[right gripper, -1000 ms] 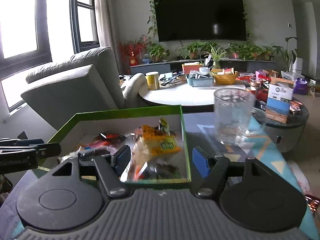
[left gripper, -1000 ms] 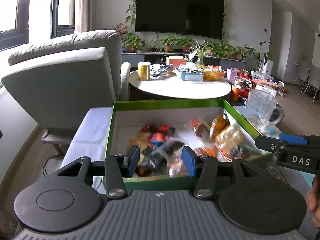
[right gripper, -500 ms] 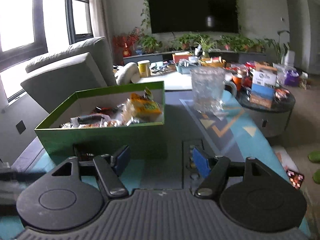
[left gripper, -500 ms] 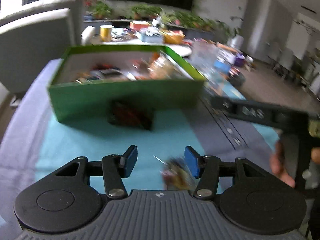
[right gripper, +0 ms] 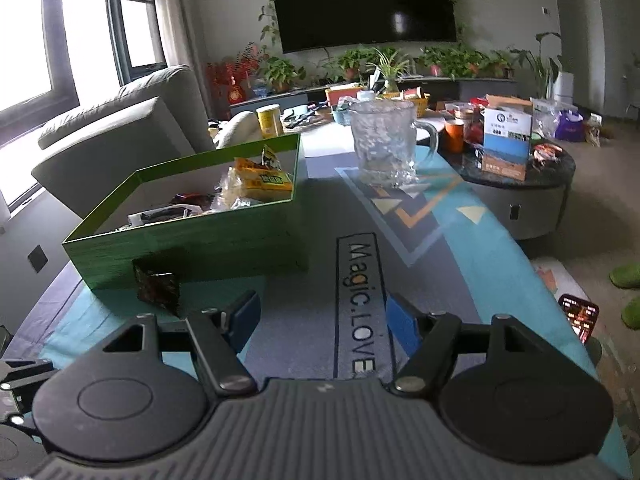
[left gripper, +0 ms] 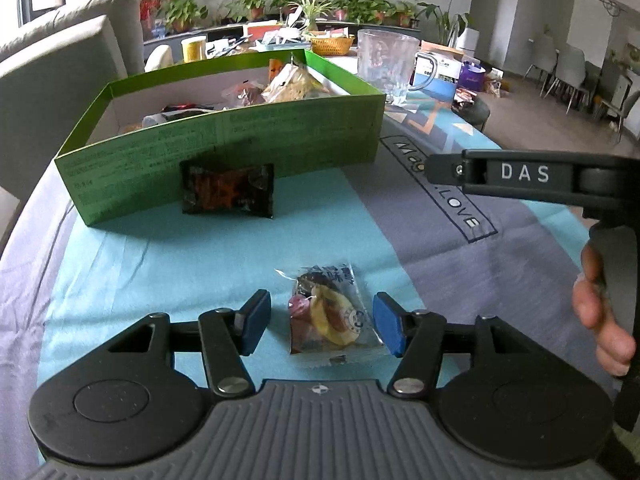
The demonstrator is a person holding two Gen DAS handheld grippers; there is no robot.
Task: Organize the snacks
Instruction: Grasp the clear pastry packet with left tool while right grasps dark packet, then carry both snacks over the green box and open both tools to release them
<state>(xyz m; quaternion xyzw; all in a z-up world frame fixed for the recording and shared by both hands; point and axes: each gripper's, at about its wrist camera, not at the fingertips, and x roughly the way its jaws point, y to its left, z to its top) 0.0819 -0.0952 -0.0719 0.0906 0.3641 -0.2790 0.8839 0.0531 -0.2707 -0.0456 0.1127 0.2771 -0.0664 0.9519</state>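
Two handheld grippers over a cloth-covered table [left gripper: 168,256], one green box [left gripper: 224,136] of snacks at its far side.

Hidden or unclear: the box's near wall conceals most of its contents; only the tops of several wrappers show above the rim, too jumbled to count. The printing on the clear candy packet [left gripper: 330,312] is too small to read. The dark packet [left gripper: 228,190] stands against the box's near wall, and its label is illegible. Of the person, only a few fingers of one hand [left gripper: 600,312] appear, cut off at the right edge of the left wrist view, wrapped around the right gripper's handle.

Differences between views: the left wrist view alone shows the clear candy packet, lying flat on the turquoise cloth between the blue pads of the left gripper [left gripper: 320,326]. Its jaws have just been opening; they stand spread, the right pad at the packet's edge, the left pad clear of it. The right wrist view alone shows a phone [right gripper: 578,314] at the table's right edge. There the right gripper [right gripper: 324,322] is spread wide over the printed lettering, with nothing between its pads.

Counts: two grippers, one box, two loose packets outside it, one glass mug [right gripper: 384,142] beyond the box.
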